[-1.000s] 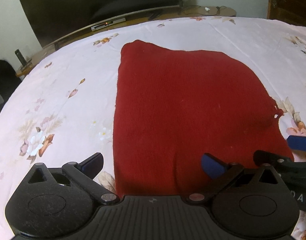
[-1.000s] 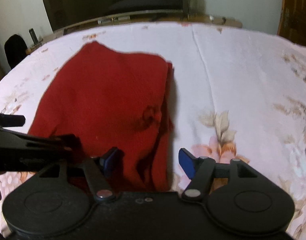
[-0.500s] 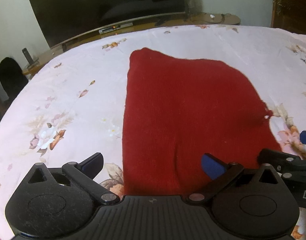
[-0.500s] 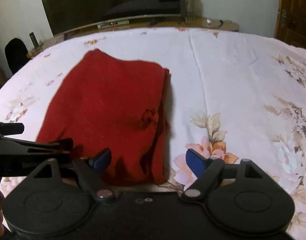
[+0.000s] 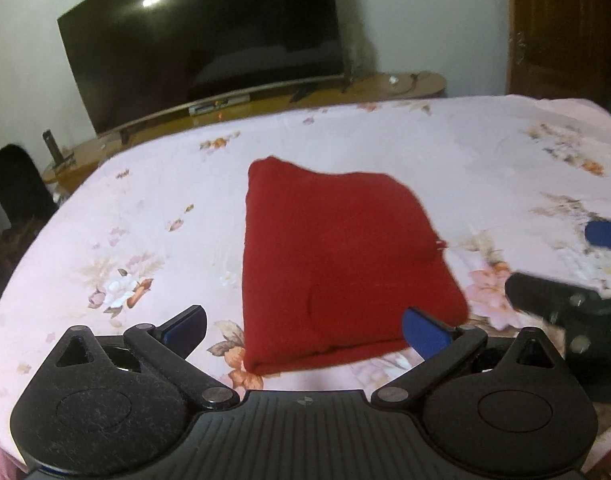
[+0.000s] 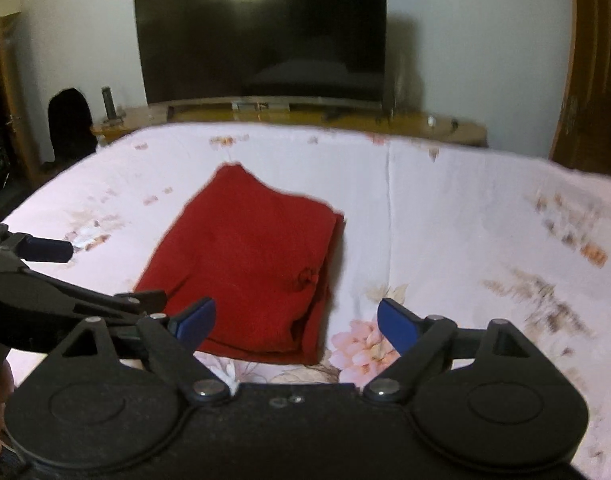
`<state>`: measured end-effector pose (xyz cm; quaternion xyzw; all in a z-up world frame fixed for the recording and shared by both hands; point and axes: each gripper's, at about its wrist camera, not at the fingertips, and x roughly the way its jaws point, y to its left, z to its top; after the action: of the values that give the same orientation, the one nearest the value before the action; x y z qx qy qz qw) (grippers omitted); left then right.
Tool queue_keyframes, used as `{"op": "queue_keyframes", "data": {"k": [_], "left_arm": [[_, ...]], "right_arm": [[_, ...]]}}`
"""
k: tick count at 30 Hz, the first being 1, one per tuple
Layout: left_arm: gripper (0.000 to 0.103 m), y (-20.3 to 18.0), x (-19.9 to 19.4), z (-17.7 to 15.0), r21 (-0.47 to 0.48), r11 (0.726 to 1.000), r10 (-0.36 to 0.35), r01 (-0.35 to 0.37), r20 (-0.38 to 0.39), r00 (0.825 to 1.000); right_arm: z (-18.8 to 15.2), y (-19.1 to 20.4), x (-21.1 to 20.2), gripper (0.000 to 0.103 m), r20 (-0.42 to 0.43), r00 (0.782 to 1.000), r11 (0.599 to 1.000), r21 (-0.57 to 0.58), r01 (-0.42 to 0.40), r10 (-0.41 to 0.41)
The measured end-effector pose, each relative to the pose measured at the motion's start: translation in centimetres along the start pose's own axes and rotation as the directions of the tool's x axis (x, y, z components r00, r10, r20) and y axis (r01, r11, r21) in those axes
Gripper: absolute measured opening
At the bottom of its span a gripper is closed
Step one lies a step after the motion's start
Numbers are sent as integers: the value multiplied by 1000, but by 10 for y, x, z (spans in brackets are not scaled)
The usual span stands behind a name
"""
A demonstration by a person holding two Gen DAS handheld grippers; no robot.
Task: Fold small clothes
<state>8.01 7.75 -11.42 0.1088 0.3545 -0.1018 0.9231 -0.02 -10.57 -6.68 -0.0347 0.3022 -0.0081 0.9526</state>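
You're holding both grippers — left gripper (image 5: pixel 304 327), right gripper (image 6: pixel 295 323) — fingers spread, gripping nothing; right's just been opening. Folded red garment (image 5: pixel 337 264) is lying flat on the bed (image 5: pixel 485 152).

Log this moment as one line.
garment: red cloth folded flat on floral sheet | left gripper: open, empty | right gripper: open, empty

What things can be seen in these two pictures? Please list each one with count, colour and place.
red garment: one, red, folded flat on the bed sheet
bed sheet: one, pale pink with flowers, under the garment
television: one, black, against the far wall
TV stand: one, brown wood, under the television
door: one, brown, far right
left gripper: one, black with blue pads, open, empty
right gripper: one, same colours, open, empty, jaws just opening
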Motion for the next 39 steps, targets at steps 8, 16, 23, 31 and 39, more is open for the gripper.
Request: {"op": "queue_keyframes", "data": {"k": [8, 16, 23, 31, 39], "left_arm": [[103, 12, -65, -6, -84, 996, 40, -35, 60, 997], [103, 21, -112, -9, -124, 988, 102, -93, 73, 992], [103, 17, -130, -10, -141, 986, 102, -90, 82, 991], [103, 16, -131, -13, -170, 982, 101, -87, 78, 992], [103, 16, -134, -10, -191, 979, 94, -75, 95, 991]], "right_arm": [[4, -5, -73, 96, 164, 986, 999, 34, 35, -40], [10, -11, -109, 102, 214, 970, 992, 85, 96, -112], [3, -13, -118, 102, 198, 970, 987, 98, 126, -144], [-1, -11, -124, 102, 212, 967, 988, 88, 126, -142], [-2, -12, -128, 102, 222, 962, 984, 116, 133, -156]]}}
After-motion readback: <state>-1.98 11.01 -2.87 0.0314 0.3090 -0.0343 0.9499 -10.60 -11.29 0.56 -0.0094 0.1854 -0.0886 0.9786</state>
